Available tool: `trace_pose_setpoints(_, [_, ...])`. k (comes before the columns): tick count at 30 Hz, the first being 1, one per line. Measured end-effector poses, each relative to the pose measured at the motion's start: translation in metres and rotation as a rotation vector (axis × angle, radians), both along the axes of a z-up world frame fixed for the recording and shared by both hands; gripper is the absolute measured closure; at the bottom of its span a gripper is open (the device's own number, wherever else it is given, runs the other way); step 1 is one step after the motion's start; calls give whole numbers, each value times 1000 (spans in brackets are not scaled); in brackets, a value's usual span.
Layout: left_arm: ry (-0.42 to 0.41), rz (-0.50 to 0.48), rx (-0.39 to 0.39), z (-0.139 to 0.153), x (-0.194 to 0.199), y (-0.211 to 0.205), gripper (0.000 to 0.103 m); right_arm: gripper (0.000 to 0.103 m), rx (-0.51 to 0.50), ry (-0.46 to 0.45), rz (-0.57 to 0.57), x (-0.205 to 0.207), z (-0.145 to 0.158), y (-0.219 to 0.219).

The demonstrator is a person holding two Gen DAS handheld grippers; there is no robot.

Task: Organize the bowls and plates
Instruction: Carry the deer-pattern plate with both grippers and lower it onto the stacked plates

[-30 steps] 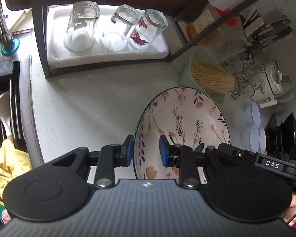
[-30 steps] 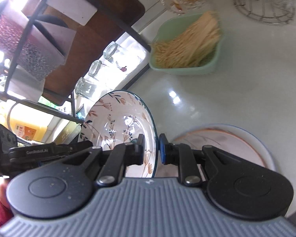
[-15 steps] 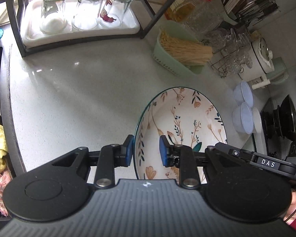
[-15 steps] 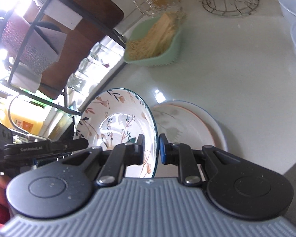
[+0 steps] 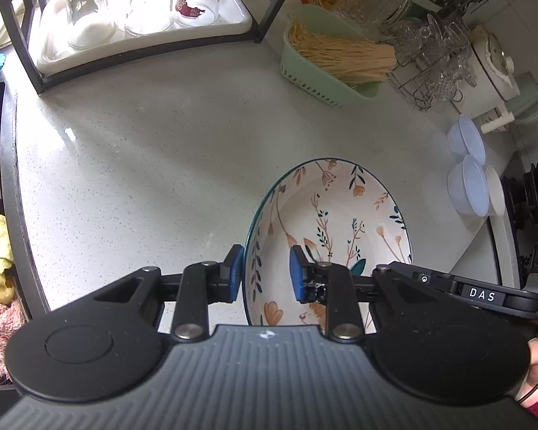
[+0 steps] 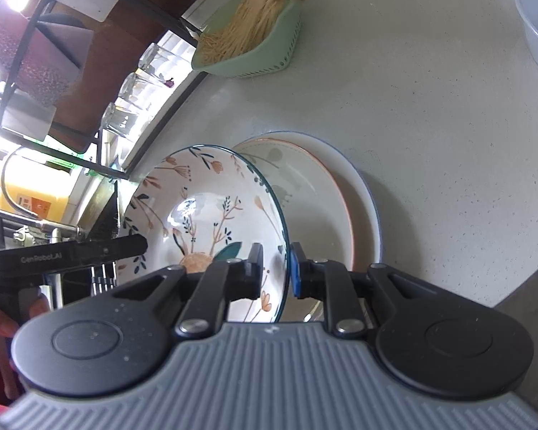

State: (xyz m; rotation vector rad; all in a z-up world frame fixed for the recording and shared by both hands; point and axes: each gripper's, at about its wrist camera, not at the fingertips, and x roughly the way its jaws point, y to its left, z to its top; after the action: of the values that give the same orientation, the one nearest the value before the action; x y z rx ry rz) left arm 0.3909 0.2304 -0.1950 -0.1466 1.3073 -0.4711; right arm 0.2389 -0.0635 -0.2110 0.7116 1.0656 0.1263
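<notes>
Left wrist view has the left gripper point(image 5: 264, 274) pinching the floral bowl's point(image 5: 335, 231) rim, right gripper point(image 6: 276, 270) clamped on the opposite edge, so the bowl hangs over the counter point(image 5: 154, 150), just beside the stacked plates point(image 6: 326, 208).

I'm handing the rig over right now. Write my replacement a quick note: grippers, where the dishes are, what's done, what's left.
Left gripper: shut on the near left rim of the floral bowl.
Right gripper: shut on the same bowl's right rim.
The bowl is tilted, partly over the two stacked plates on the counter; whether it touches them is unclear.
Done: plates stacked, bowl gripped by both.
Left: probably settle the bowl on the top plate, then open both grippers. Three small bowls wait at the far right.
</notes>
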Motion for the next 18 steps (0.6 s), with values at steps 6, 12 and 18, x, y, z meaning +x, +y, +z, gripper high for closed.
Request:
trace_pose_setpoints(6, [7, -15, 14, -7, -2, -9, 73, 84, -13, 20, -5, 1, -7, -3])
trace_pose_setpoints(12, [9, -13, 38, -9, -2, -13, 73, 84, -23, 24, -1, 3, -10, -2])
trace_pose_setpoints(18, [10, -2, 40, -7, 2, -10, 73, 84, -62, 22, 21, 10, -9, 5])
